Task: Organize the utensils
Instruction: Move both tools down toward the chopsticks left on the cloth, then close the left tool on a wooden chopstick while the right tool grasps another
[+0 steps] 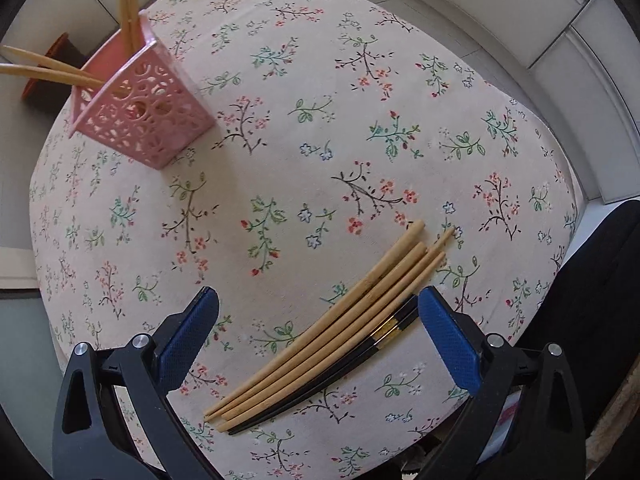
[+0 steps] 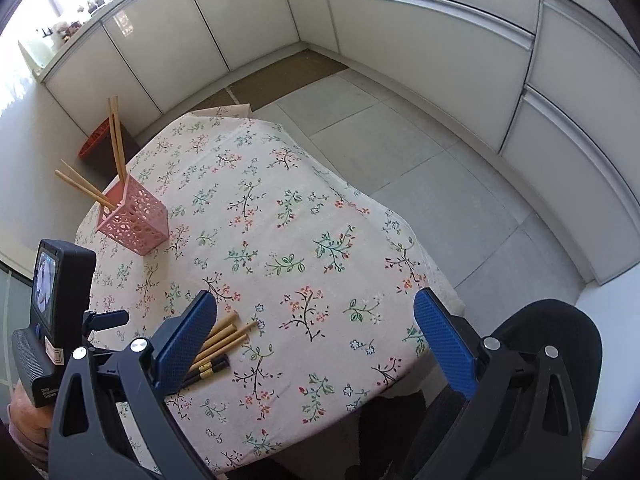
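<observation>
A bundle of bamboo chopsticks [image 1: 340, 320] lies on the flowered tablecloth [image 1: 320, 120], with a black pair with gold bands [image 1: 384, 330] along its near side. My left gripper [image 1: 318, 300] hangs over them, open, its blue pads on either side of the bundle and apart from it. A pink perforated holder [image 1: 148, 116] stands at the far left with several bamboo chopsticks in it. In the right wrist view the same bundle [image 2: 224, 334] shows beside the left pad of my right gripper [image 2: 316, 304], which is open and holds nothing. The holder [image 2: 134, 220] stands at the table's far left.
The left hand-held unit with its small screen [image 2: 48, 280] is at the left of the right wrist view, a hand under it. White cabinets [image 2: 400, 20] line the room. A black chair [image 2: 552, 344] stands near the table's right edge. An orange object [image 2: 94, 138] lies beyond the table.
</observation>
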`<state>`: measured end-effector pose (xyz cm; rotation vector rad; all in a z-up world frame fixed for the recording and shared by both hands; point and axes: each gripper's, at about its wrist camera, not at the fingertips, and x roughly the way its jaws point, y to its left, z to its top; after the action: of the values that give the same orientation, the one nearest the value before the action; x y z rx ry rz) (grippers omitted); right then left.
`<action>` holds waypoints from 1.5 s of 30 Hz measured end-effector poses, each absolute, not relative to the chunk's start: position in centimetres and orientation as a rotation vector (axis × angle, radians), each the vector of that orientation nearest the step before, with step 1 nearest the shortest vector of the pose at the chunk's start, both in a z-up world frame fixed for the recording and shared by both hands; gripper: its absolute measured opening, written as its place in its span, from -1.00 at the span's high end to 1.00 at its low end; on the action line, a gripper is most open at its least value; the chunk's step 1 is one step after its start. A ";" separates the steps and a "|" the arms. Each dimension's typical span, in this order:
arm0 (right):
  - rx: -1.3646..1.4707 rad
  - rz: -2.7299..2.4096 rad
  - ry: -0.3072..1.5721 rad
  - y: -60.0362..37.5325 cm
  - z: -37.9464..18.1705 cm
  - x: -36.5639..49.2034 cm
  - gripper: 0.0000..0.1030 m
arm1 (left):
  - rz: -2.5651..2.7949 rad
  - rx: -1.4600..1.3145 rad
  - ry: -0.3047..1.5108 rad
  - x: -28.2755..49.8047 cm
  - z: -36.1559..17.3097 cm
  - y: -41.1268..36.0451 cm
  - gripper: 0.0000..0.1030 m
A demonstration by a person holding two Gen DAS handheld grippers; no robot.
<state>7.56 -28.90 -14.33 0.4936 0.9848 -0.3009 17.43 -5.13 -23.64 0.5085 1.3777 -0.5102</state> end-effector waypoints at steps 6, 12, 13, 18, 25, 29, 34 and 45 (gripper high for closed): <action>0.498 -0.309 1.031 -29.1 -15.1 7.2 -0.87 | -0.525 0.515 1.432 18.5 -25.5 -6.9 -0.86; 0.527 -0.299 1.073 -29.1 -16.1 7.4 -0.87 | -0.479 0.612 1.436 19.0 -28.3 -7.0 -0.83; 0.530 -0.296 1.080 -29.0 -16.2 7.5 -0.87 | -0.486 0.589 1.432 19.4 -28.4 -6.8 -0.83; 0.549 -0.283 1.126 -28.4 -17.3 8.0 -0.87 | -0.452 0.411 1.465 22.1 -28.4 -3.9 -0.71; 0.654 -0.277 1.187 -28.8 -18.7 8.4 -0.87 | -0.453 0.359 1.453 23.0 -27.5 -1.8 -0.26; 0.709 -0.263 1.213 -28.6 -19.2 9.1 -0.87 | -0.465 0.460 1.447 22.2 -28.1 -2.2 -0.34; 0.794 -0.187 1.244 -27.5 -20.0 10.2 -0.86 | -0.469 0.439 1.443 22.4 -28.2 -1.7 0.11; 0.798 -0.221 1.370 -23.4 -23.7 13.9 0.19 | -0.438 0.376 1.305 21.8 -23.9 4.9 0.86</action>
<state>13.88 -23.42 -23.72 0.7982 1.3704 -0.2213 21.77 4.87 -23.85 0.3759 1.3047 -0.4385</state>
